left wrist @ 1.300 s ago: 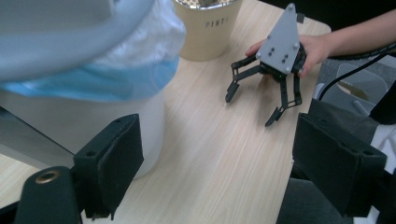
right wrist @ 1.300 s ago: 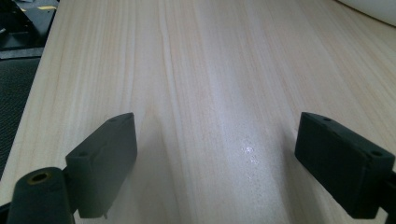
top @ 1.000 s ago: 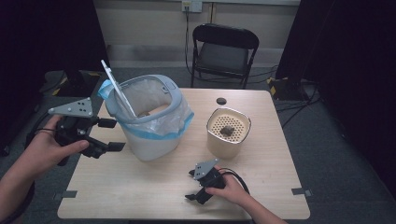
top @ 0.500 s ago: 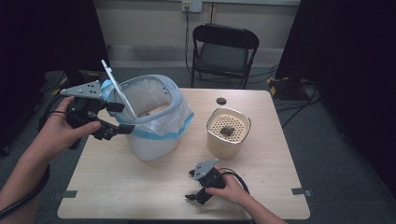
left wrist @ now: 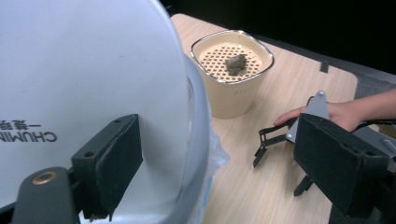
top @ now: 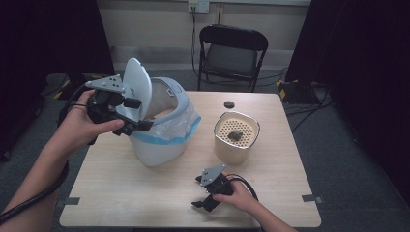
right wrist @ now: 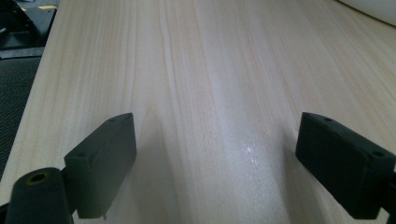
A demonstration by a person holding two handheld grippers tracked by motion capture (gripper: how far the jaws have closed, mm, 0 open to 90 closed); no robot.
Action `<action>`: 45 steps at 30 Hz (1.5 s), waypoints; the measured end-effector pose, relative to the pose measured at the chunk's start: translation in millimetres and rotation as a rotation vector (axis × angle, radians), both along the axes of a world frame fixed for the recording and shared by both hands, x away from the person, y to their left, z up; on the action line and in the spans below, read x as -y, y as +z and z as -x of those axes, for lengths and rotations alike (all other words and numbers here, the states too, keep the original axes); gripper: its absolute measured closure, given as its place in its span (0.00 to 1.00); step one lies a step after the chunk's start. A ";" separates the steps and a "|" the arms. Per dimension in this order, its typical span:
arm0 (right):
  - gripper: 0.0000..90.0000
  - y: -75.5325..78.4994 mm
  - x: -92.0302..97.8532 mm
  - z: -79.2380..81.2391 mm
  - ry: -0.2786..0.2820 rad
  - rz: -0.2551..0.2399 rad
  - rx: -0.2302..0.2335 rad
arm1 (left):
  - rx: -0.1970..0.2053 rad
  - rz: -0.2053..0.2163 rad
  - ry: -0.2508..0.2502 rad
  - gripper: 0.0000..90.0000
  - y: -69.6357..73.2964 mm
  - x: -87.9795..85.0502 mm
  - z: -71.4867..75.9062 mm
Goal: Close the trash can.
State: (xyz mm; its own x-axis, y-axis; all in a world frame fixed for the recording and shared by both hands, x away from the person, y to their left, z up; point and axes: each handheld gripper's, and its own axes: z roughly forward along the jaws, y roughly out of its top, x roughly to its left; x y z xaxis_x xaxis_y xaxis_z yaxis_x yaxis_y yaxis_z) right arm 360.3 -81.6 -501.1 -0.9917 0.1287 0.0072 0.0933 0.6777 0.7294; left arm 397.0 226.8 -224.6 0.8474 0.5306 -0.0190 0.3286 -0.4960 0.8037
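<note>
Left gripper (top: 126, 116) sits at the bin's (top: 162, 140) left rim, jaws wide, one pad on the raised lid (top: 138, 87), the other clear of it; nothing clamped. Lid stands near upright, hinged at the rim and nearest this hand. Right gripper (top: 207, 193) rests on the desk (top: 121, 193), jaws wide, empty. Count: one bin, one lid, one perforated container (top: 236, 137), two grippers.

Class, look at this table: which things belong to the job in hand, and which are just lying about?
In the job:
- bin with its plastic liner
- bin lid, tilted up
- left gripper, at the lid

Lying about:
- beige perforated container
- small dark disc
- folding chair
- right gripper, resting open on the table
</note>
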 end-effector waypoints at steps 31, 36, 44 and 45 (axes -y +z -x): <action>0.09 -0.4 -1.5 0.3 0.018 0.009 0.005 | -0.033 -0.112 0.123 0.63 -14.2 32.3 -48.4; 0.09 -0.4 -1.6 0.2 0.019 0.008 0.005 | -0.028 -0.147 0.142 0.63 -13.2 37.9 -48.9; 0.09 -0.4 -1.5 0.2 0.020 0.008 0.005 | -0.042 -0.137 0.158 0.66 -13.1 36.9 -50.5; 0.09 -0.4 -1.5 0.1 0.020 0.009 0.006 | -0.044 -0.135 0.162 0.66 -13.0 37.4 -50.5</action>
State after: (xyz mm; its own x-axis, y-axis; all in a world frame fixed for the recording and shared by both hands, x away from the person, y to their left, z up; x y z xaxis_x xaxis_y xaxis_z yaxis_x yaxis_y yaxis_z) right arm 360.2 -80.1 -501.5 -0.9940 0.1091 -0.0002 0.0751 0.6857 0.7240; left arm 447.6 189.4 -237.6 0.7509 0.6599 0.0258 0.4463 -0.5358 0.7167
